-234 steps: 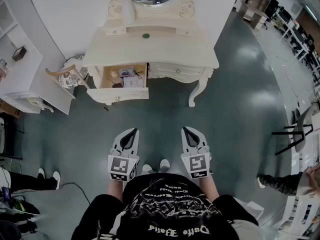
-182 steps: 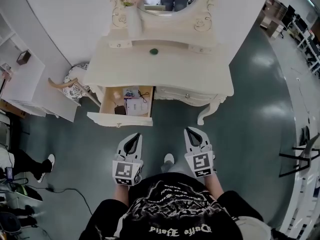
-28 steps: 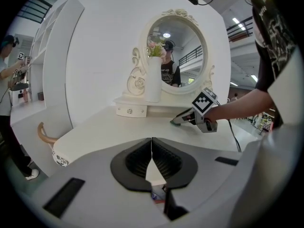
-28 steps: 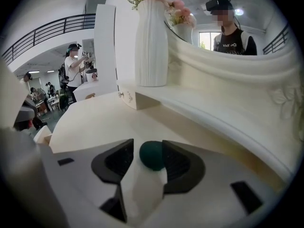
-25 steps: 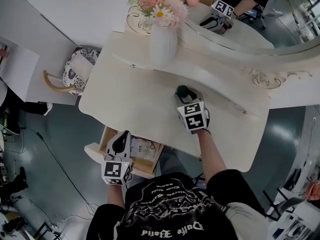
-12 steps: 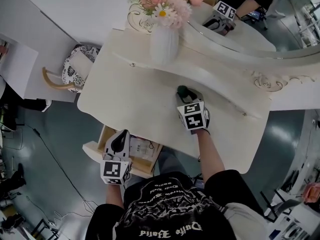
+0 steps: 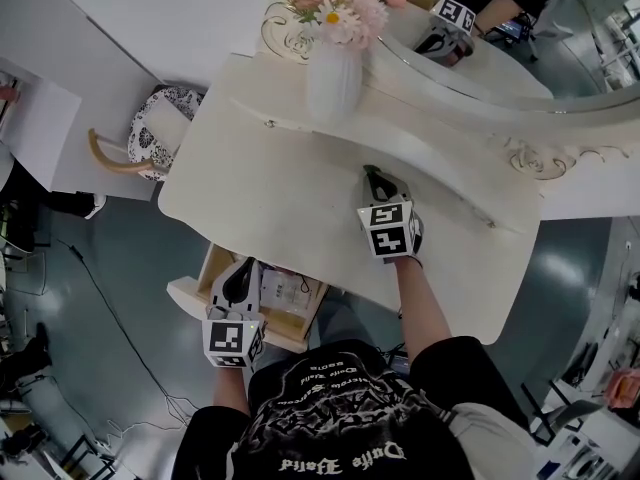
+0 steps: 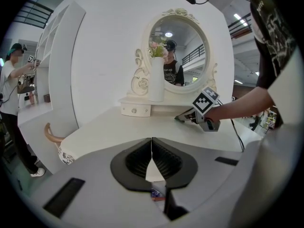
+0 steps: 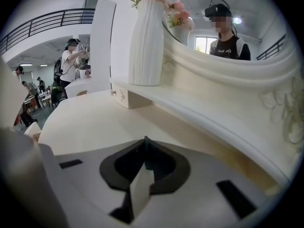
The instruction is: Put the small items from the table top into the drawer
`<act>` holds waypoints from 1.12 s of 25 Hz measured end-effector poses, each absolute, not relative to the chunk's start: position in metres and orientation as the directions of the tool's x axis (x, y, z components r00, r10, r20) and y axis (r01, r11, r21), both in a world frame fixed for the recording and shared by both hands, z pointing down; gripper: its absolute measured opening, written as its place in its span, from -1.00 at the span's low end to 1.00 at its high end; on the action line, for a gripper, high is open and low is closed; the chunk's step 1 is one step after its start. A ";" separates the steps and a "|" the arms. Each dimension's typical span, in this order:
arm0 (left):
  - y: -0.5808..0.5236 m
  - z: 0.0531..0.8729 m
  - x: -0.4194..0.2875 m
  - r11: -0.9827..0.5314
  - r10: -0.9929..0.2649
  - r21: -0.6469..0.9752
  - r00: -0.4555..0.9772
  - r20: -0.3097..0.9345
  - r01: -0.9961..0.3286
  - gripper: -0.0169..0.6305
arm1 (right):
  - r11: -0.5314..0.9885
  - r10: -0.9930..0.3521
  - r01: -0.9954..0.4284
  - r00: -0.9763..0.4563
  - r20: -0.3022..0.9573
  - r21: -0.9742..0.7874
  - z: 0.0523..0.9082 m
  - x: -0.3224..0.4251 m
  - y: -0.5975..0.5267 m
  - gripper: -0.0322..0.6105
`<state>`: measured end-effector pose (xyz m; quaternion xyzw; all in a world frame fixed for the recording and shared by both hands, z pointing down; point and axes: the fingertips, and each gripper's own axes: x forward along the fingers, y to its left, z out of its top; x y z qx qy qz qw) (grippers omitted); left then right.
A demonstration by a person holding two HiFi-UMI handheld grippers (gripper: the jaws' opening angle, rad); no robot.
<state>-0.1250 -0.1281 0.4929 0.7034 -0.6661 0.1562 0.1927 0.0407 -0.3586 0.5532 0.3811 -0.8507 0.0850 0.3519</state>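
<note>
On the cream dressing table (image 7: 262, 200), my right gripper (image 7: 373, 172) has just been closing its jaws. They now stand shut on a small dark green item (image 9: 146, 152), which shows only as a thin sliver between the pads in the right gripper view. The head view hides the item under the jaws. The left gripper view shows that gripper (image 8: 183, 118) low on the table top. My left gripper (image 7: 243, 267) hangs over the open drawer (image 7: 196, 295) at the table's front left. Its jaws (image 8: 152, 142) are shut and hold nothing.
The drawer holds papers and small packets (image 7: 286, 290). A white vase of flowers (image 7: 334, 76) stands on the raised back shelf (image 7: 430, 158) under the oval mirror. A patterned stool (image 7: 152, 138) sits left of the table. People stand further off at the left.
The right jaws have closed round the green item, which showed ahead of them before. The left gripper has stayed over the drawer.
</note>
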 end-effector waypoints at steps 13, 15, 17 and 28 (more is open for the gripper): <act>-0.112 0.485 -0.123 -0.044 -0.891 0.076 0.073 0.449 -0.996 -0.90 | 0.661 -0.642 -0.744 -0.496 0.584 0.095 0.526 0.050 -0.334 -0.80; -0.108 0.484 -0.124 -0.040 -0.892 0.069 0.067 0.446 -0.997 -0.90 | 0.662 -0.642 -0.743 -0.497 0.584 0.095 0.525 0.049 -0.326 -0.81; -0.103 0.483 -0.125 -0.039 -0.895 0.064 0.063 0.441 -0.997 -0.90 | 0.666 -0.640 -0.739 -0.501 0.582 0.096 0.523 0.048 -0.317 -0.81; -0.074 0.474 -0.134 -0.019 -0.917 0.095 0.055 0.396 -0.995 -0.90 | 0.684 -0.641 -0.722 -0.525 0.560 0.107 0.506 0.039 -0.271 -0.81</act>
